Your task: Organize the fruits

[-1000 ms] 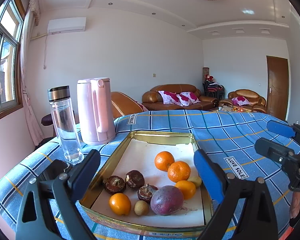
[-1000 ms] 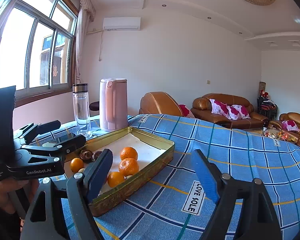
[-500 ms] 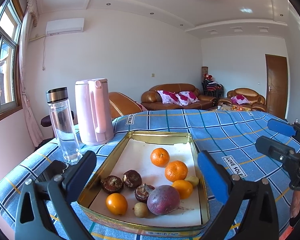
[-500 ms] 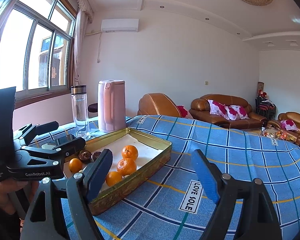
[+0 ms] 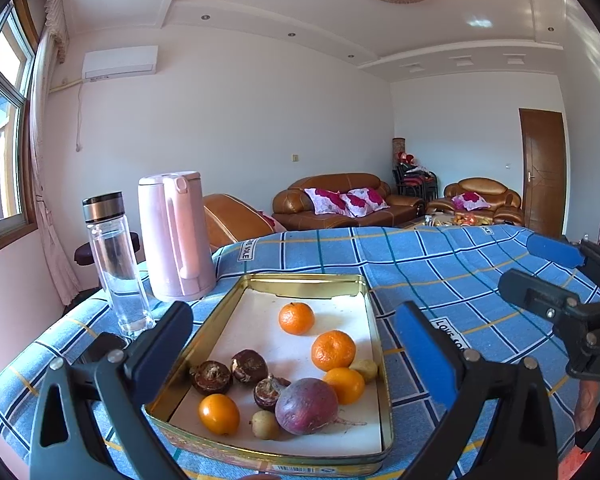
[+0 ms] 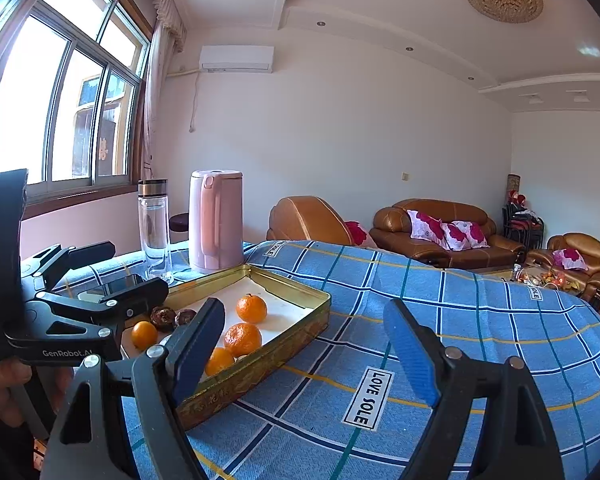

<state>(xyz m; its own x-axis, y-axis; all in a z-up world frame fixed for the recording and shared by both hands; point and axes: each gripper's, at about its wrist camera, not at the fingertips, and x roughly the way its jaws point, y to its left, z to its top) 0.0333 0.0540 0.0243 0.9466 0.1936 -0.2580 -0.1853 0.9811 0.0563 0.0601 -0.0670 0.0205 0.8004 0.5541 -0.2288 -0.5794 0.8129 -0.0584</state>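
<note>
1. Blue-padded left gripper (image 5: 296, 344): jaws spread wide, empty, hovering at the near rim of the gold tin tray (image 5: 374, 318).
2. Fruits: clustered at the tray's near end, purple fruit (image 5: 306, 406) directly ahead, nearest.
3. Right gripper (image 6: 304, 344): spread, empty, over blue checked cloth (image 6: 480, 320), tray off to its left.

The left gripper (image 5: 296, 356) is held level with its 2 blue-padded fingers (image 5: 424, 348) spread wide, nothing between them. The right gripper (image 6: 308, 344) sits beside it at about the same height, its 2 fingers (image 6: 410, 350) equally wide apart and empty. A hand (image 6: 0, 384) grips the left gripper's handle from below.
</note>
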